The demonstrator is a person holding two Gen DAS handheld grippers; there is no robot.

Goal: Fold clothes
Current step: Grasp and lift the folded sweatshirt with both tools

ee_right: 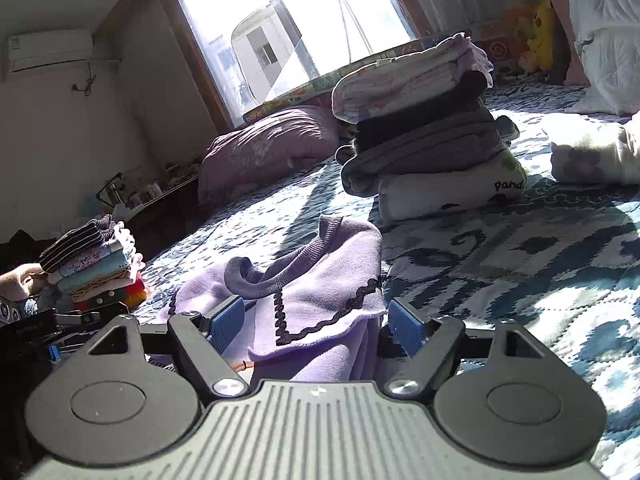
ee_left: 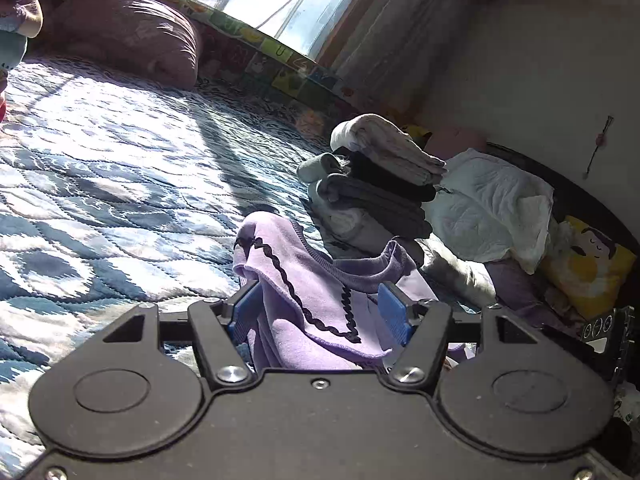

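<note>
A lilac garment (ee_left: 288,264) with black zigzag trim and a ribbed collar lies bunched on the blue-and-white patterned quilt (ee_left: 100,160). My left gripper (ee_left: 320,312) is open, its blue pads (ee_left: 244,308) wide apart on either side of the cloth. In the right wrist view the same lilac garment (ee_right: 320,264) lies crumpled on the quilt (ee_right: 520,248). My right gripper (ee_right: 316,322) is open as well, and the trimmed edge rests between its blue pads (ee_right: 406,326). I cannot tell whether either pad touches the fabric.
A stack of folded clothes (ee_left: 380,184) (ee_right: 424,132) stands just beyond the garment. A second folded stack (ee_right: 96,264) sits at the bed's left edge, next to a hand (ee_right: 20,276). A purple pillow (ee_right: 268,144) lies under the window. White bedding (ee_left: 492,204) and a yellow cushion (ee_left: 588,268) lie at right.
</note>
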